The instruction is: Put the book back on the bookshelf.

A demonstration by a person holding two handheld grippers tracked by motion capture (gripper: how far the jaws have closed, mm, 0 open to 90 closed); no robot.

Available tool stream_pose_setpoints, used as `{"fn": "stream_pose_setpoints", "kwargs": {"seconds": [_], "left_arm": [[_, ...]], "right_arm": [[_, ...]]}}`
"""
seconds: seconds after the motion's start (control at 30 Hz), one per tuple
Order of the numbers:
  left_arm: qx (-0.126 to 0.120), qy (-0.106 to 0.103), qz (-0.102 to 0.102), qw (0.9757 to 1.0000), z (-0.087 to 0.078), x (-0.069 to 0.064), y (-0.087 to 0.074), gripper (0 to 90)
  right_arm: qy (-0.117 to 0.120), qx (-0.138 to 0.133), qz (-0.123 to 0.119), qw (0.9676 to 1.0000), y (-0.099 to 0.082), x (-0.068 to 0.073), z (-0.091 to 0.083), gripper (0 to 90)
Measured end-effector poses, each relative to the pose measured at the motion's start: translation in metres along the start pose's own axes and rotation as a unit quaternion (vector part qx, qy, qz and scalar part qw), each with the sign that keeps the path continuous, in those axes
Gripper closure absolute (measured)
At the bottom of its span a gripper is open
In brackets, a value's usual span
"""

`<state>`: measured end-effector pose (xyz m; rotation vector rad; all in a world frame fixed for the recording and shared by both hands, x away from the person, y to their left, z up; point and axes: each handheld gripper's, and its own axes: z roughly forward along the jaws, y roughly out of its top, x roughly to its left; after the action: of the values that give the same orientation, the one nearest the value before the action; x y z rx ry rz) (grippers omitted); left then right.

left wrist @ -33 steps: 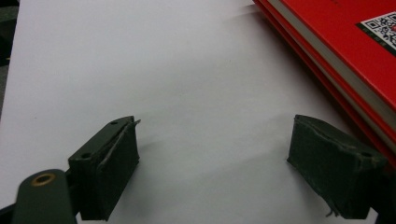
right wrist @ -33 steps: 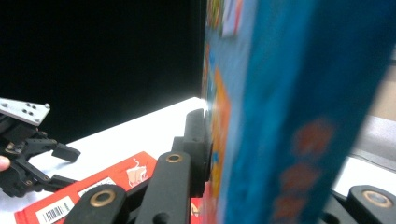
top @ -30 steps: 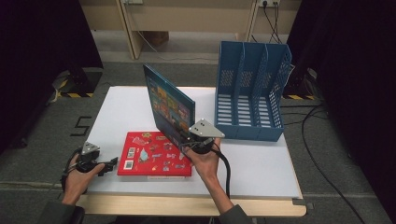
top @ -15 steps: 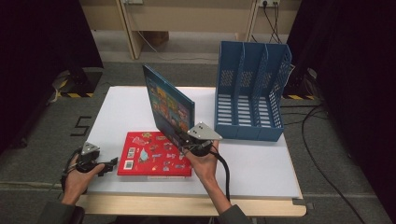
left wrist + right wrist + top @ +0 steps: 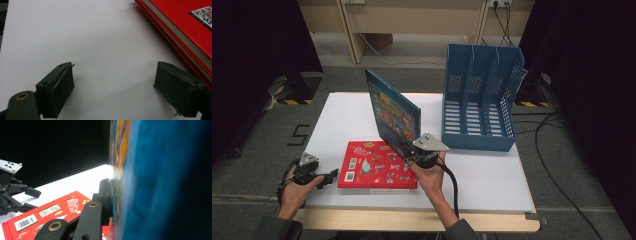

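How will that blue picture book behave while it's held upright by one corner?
The blue picture book looks stiff: it stands on edge without sagging, gripped near its lower corner by the right claw. It's probably top-heavy, so it may swing or tip over the red book. Its glossy cover could slip.

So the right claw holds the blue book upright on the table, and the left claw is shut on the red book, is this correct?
Not quite. The left claw is open: the left gripper view shows its jaws standing wide apart on the bare white table, beside the red book, not gripping it. The rest is right: in the high view the right claw holds the blue book upright.
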<state>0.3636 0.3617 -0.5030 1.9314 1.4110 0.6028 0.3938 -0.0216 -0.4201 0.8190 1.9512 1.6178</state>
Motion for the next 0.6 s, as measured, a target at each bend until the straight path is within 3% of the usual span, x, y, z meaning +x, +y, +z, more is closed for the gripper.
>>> {"fn": "stream_pose_setpoints", "kwargs": {"seconds": [0.27, 0.4, 0.53, 0.6], "left_arm": [[0.0, -0.001, 0.001, 1.0, 0.0, 0.0, 0.0, 14.6], [0.001, -0.001, 0.0, 1.0, 0.0, -0.0004, 0.0002, 14.6], [0.001, -0.002, 0.001, 1.0, -0.0002, -0.0004, 0.0002, 14.7], [0.001, -0.003, 0.001, 1.0, -0.0002, -0.0003, 0.0002, 14.7]], "right_arm": [[0.001, -0.012, 0.004, 0.9999, -0.004, -0.0047, 0.0016, 79.2], [-0.007, -0.017, -0.011, 0.9998, -0.0046, -0.0045, 0.0019, 80.1], [0.007, -0.019, 0.011, 0.9997, -0.0031, -0.0082, 0.0029, 81.3], [0.01, -0.016, 0.003, 0.9998, -0.0013, -0.0088, 0.0033, 81.5]]}}
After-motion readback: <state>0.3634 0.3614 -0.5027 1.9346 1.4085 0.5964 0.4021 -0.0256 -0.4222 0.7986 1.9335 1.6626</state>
